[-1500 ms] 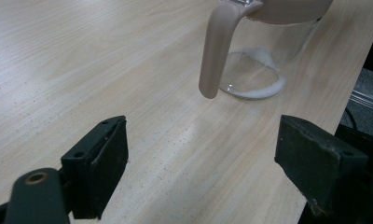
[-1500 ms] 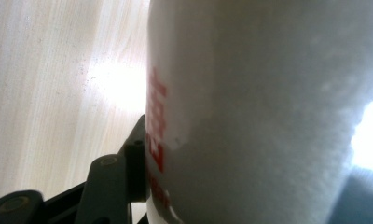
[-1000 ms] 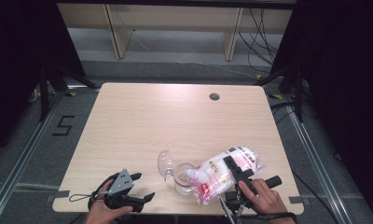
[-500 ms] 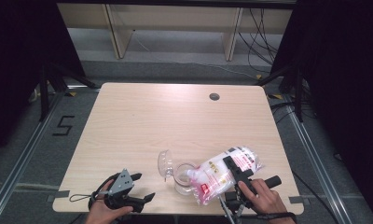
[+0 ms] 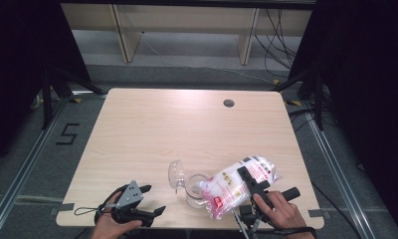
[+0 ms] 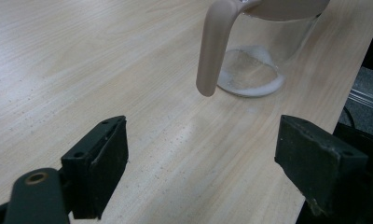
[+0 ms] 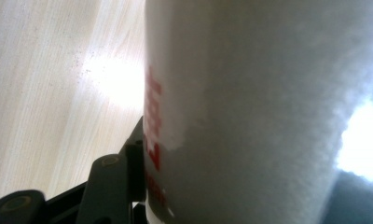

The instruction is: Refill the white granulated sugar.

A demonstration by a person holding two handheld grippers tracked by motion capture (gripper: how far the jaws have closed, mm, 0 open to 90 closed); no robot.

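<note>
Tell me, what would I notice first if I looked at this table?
Probably the crinkly white bag with red print near the table's front edge, tipped over a clear glass jug as if pouring. The right gripper is shut on the bag. The left gripper sits open at the front left, pointing toward the jug, whose bottom holds a little white powder.
</note>
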